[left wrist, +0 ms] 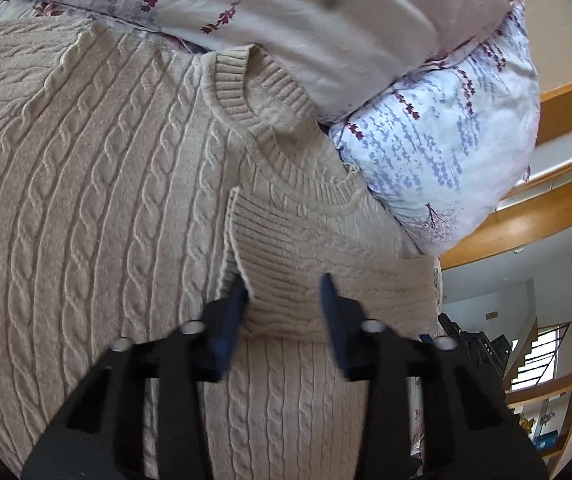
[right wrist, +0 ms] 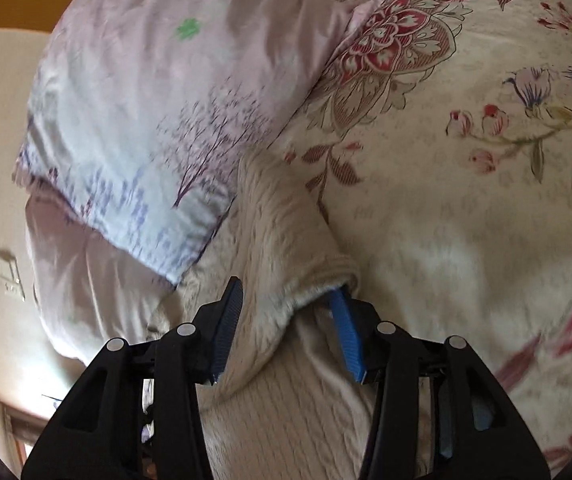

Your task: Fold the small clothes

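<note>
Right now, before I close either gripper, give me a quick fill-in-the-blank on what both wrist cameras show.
1. The sweater is knitted in a ____ pattern.
2. The folded-over sleeve cuff sits between the fingers of the ____ gripper.
3. One blue pad of the right gripper is tucked ____ a fold of the sweater.
4. Beside the sweater's collar lies a floral ____.

Missing words: cable; left; under; pillow

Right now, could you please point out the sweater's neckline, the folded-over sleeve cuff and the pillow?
sweater neckline (left wrist: 269, 120), left wrist view, on the ribbed collar band.
sleeve cuff (left wrist: 286, 280), left wrist view, on the ribbed end.
pillow (left wrist: 446, 140), left wrist view, on its printed front.
</note>
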`<state>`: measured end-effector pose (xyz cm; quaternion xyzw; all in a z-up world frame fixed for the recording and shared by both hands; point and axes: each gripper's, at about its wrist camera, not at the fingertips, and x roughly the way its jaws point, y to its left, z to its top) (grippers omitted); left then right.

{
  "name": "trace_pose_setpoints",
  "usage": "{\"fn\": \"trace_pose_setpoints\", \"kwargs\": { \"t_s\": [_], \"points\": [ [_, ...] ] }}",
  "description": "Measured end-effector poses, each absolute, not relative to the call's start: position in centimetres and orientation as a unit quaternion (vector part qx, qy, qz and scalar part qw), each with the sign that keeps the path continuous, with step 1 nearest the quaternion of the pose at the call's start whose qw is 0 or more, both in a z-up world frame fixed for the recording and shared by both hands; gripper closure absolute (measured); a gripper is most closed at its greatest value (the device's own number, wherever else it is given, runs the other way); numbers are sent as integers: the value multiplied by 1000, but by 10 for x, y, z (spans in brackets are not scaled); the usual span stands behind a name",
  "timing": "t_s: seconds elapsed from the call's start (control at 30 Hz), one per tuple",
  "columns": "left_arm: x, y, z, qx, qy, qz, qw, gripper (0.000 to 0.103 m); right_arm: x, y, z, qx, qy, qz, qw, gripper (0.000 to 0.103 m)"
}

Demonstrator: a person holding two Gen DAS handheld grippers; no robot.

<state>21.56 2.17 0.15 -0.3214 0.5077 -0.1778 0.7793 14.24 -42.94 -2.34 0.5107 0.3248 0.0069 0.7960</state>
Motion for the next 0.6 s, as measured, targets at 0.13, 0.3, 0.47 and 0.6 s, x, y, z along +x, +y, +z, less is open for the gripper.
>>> {"fn": "trace_pose_setpoints", "kwargs": {
  "t_s": [0.13,0.3,0.47,0.6],
  "points": [
    [222,21,-2,-302,510,-180,785,99,151,-421,-29,497,321,5,806,90],
    [228,32,11,-285,499,-180,799,101,147,-406,-9,471,292,24,832,93],
    [230,65,45,-265,441,-155,843,101,143,-378,10,426,284,64,856,93],
    [231,82,37,-253,450,-135,846,101,148,-359,-3,389,322,47,862,93]
  ]
}}
